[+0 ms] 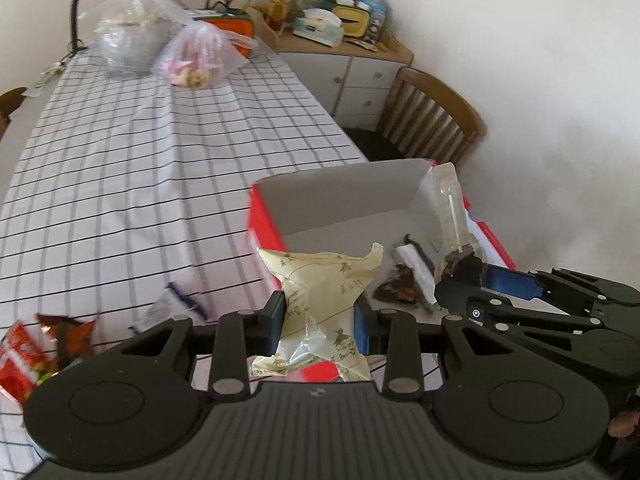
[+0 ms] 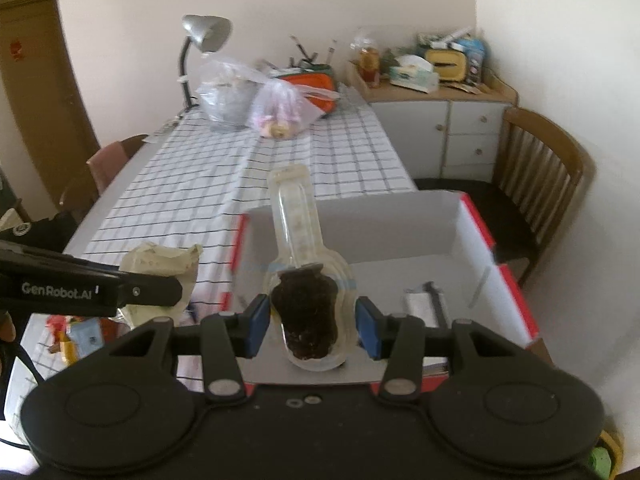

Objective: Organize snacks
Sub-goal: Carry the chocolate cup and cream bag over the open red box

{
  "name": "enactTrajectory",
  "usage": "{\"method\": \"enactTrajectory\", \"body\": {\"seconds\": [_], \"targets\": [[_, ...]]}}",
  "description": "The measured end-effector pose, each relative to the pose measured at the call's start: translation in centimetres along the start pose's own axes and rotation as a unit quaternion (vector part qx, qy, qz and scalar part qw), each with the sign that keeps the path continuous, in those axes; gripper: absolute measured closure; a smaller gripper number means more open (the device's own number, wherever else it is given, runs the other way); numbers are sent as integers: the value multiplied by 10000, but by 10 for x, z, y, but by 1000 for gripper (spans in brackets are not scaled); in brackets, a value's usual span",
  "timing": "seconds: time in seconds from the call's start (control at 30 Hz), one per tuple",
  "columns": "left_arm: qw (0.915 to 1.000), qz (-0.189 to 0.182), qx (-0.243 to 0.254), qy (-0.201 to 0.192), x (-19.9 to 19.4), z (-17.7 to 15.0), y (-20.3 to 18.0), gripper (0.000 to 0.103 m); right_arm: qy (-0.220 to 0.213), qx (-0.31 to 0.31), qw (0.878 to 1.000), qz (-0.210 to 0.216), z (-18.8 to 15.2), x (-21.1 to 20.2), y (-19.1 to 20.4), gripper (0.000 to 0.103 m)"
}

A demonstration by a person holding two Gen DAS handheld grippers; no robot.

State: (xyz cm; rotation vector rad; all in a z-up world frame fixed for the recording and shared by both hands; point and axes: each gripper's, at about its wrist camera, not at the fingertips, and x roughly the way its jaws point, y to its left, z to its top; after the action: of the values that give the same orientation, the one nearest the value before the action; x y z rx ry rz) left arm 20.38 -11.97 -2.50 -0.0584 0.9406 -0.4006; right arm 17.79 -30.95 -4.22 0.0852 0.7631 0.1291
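Note:
My left gripper [image 1: 320, 320] is shut on a beige wrapped snack packet [image 1: 324, 300] and holds it over the near left edge of the red box [image 1: 264, 224]. It also shows in the right wrist view [image 2: 160, 264]. My right gripper [image 2: 312, 320] holds a clear plastic pack with a dark snack [image 2: 306, 312] over the open red box [image 2: 512, 280]; the pads sit close at its sides. That pack stands up at the box's right in the left wrist view [image 1: 452, 216]. A dark snack [image 1: 396, 288] and a white packet [image 1: 416, 268] lie in the box.
Loose red and orange snack packets [image 1: 36, 344] lie on the checked tablecloth [image 1: 140, 168] at the near left. Two plastic bags [image 1: 196, 60] and a desk lamp [image 2: 204, 36] stand at the far end. A wooden chair [image 2: 544, 184] and a cluttered cabinet [image 2: 448, 128] are to the right.

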Motion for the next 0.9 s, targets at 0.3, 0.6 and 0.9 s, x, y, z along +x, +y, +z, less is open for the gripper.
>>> {"method": "enactTrajectory", "body": {"seconds": [0.3, 0.6, 0.9], "targets": [[9997, 19, -52, 248, 54, 22, -34, 70, 472, 226, 9985, -134, 9, 29, -57, 58], [9975, 203, -189, 643, 109, 43, -47, 70, 924, 65, 9957, -82, 20, 73, -88, 58], [9905, 554, -162, 1251, 162, 59, -52, 70, 1507, -35, 9886, -28, 18, 122, -98, 58]]}}
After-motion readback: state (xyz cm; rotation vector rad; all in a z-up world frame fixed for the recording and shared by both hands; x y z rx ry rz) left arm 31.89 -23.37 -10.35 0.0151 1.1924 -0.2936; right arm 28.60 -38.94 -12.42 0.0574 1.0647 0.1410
